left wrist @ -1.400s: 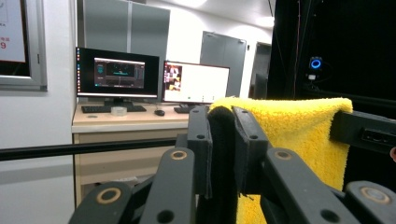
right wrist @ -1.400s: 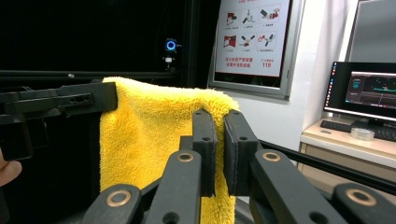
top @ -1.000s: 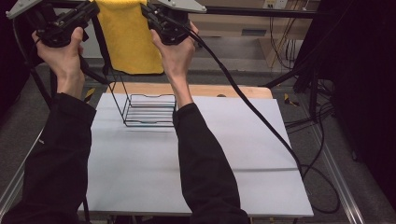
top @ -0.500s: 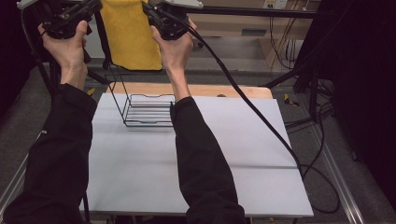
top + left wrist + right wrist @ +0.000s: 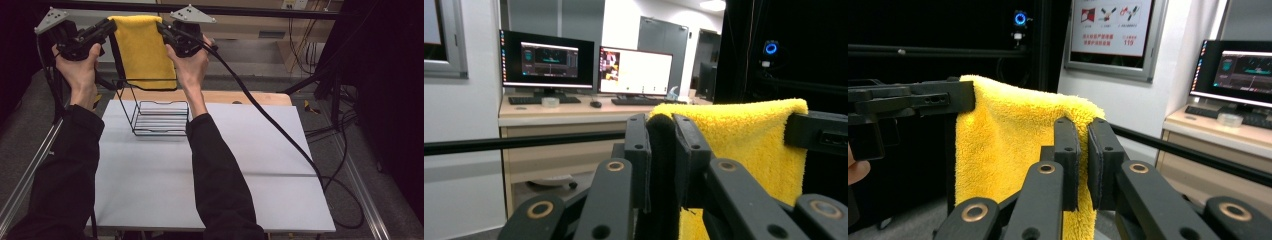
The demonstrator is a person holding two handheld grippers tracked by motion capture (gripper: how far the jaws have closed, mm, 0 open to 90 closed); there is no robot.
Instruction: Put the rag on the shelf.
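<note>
both claws, left claw (image 5: pixel 111 25) and right claw (image 5: pixel 162 29), pinch the yellow towel's (image 5: pixel 144 50) top corners.

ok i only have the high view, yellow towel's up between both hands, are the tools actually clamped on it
Observer: Yes. In the left gripper view, the left tool pinches the yellow towel at its top corner, jaws closed.
Operator: and the right one
Observer: Same. In the right gripper view, the right tool has towel edge squeezed between its jaws.
Operator: is the top edge taut
Observer: It runs fairly straight from one tool to the other, sagging little.
</note>
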